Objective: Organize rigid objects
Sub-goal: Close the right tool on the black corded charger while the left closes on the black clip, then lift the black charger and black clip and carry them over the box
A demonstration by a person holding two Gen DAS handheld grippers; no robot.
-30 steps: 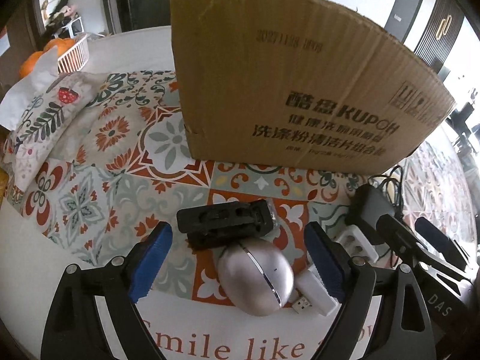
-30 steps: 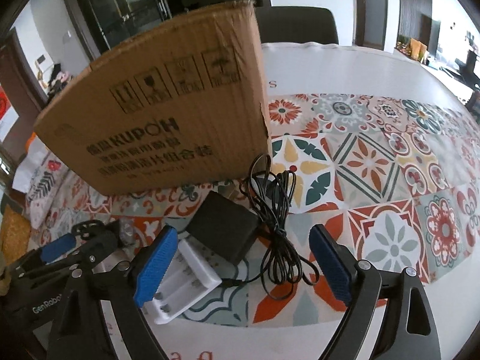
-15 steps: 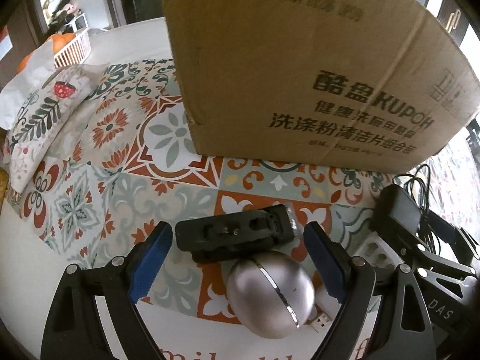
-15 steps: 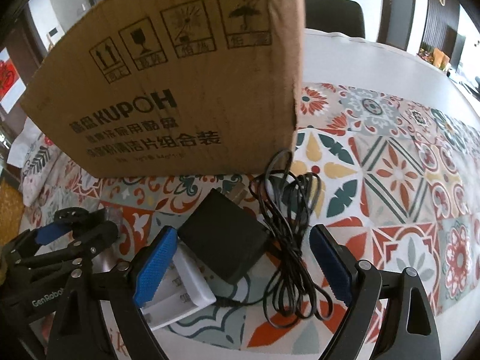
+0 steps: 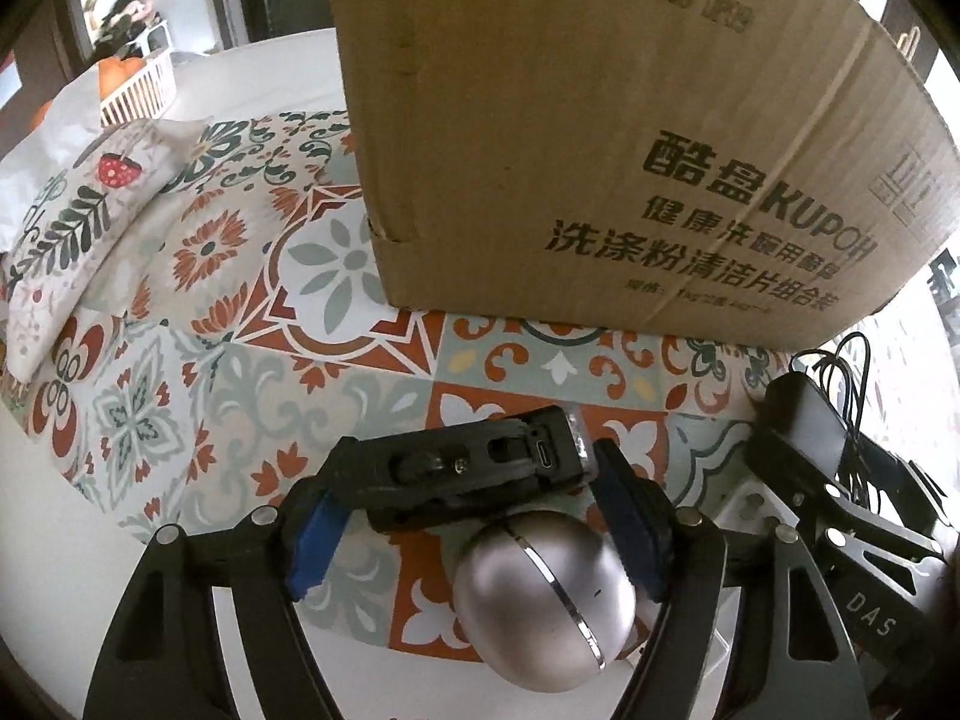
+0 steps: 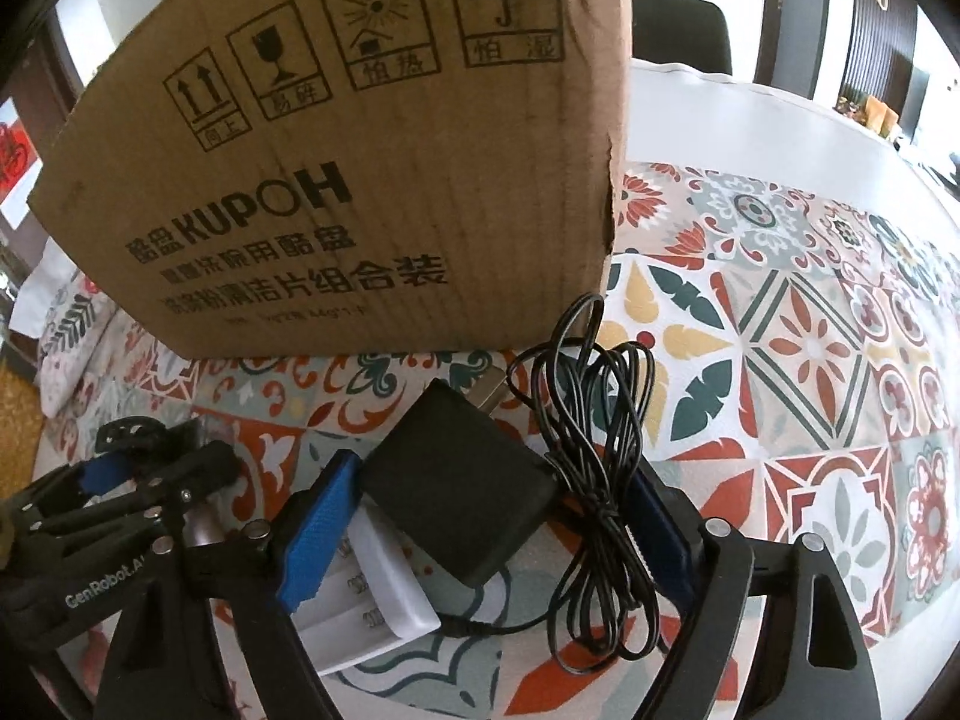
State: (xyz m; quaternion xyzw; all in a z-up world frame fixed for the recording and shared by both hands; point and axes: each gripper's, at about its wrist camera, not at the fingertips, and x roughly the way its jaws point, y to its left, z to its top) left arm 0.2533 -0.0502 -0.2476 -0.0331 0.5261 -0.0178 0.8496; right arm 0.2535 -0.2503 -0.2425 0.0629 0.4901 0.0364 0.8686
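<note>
A black oblong device (image 5: 462,474) lies crosswise on the patterned tablecloth. My left gripper (image 5: 468,474) straddles it, its jaws closing, blue pads almost at the device's two ends. A silver egg-shaped case (image 5: 543,594) rests just below, between the fingers. My right gripper (image 6: 492,468) hovers over a black power adapter (image 6: 456,498) and its bundled cable (image 6: 600,480). Its jaws are closing with both between the pads and the cable brushing the right pad. A white battery case (image 6: 366,594) sits partly under the adapter.
A tall cardboard box (image 5: 600,150) stands just behind all the objects. A white basket of oranges (image 5: 138,84) and a patterned fabric pouch (image 5: 72,222) are at the far left. A dark chair (image 6: 678,30) stands beyond the table. The left gripper (image 6: 120,498) works close beside the right.
Both grippers have sunk lower and nearer the box. The left jaws narrowed around the black device. The right jaws narrowed a little around the adapter and cable.
</note>
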